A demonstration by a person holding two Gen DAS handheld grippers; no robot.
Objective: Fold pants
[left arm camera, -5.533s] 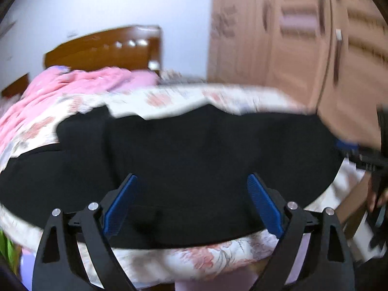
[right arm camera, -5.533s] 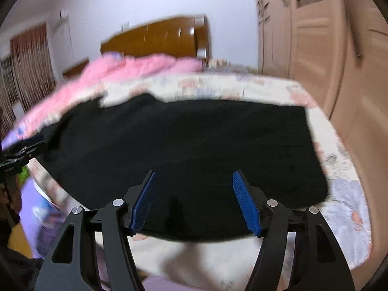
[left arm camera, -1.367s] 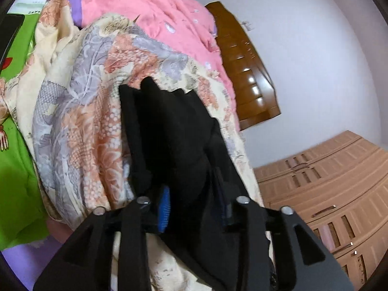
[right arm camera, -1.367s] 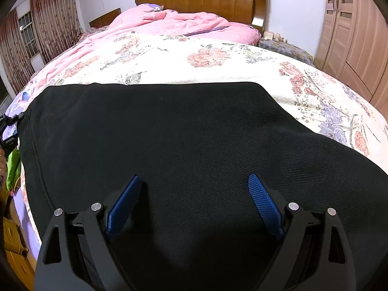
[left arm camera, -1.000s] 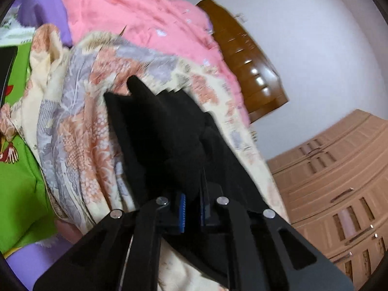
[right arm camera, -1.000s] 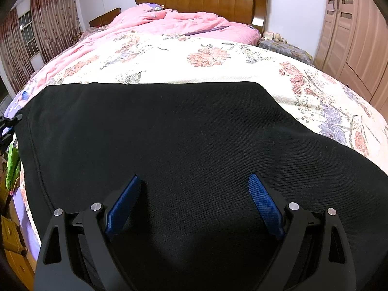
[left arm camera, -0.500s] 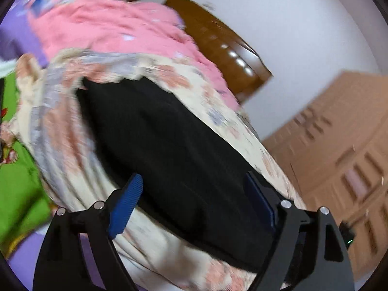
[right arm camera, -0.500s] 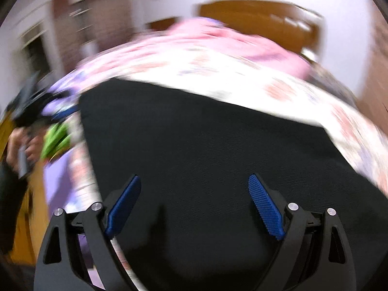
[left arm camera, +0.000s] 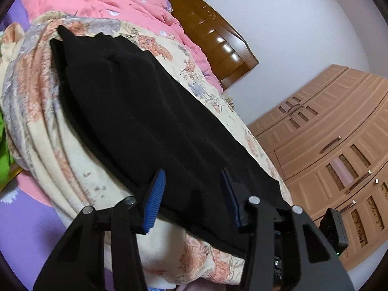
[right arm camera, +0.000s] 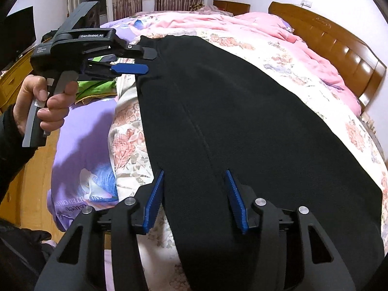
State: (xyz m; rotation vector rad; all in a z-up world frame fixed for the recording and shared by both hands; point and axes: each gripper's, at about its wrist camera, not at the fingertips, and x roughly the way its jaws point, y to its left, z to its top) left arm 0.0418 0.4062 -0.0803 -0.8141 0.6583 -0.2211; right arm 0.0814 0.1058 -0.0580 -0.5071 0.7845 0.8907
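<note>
Floral bedding covers the bed [right arm camera: 286, 55], with a pink quilt [right arm camera: 218, 24] bunched up beyond it against a brown wooden headboard [right arm camera: 339, 46]. Black pants [right arm camera: 242, 121] lie spread flat on the floral cover, stretching away from the right claw [right arm camera: 194, 197] toward the far side of the bed. That claw is spread, its blue pads [right arm camera: 153, 201] apart, hovering just over the near end of the pants with nothing between them; a long seam in the cloth runs away from it between its fingers. Off to its left, a hand [right arm camera: 46, 101] holds the grip of the left claw [right arm camera: 143, 60], whose tips sit right at the far left corner of the pants; from here I cannot tell whether they touch the cloth.

From the left claw's [left arm camera: 194, 198] own camera, its blue pads [left arm camera: 154, 200] stand apart with the edge of the pants [left arm camera: 145, 111] just ahead of them, gripping nothing. Beyond that claw to the right stands a tan wooden wardrobe [left arm camera: 334, 150], and a purple sheet [right arm camera: 82, 135] hangs down the side of the bed.
</note>
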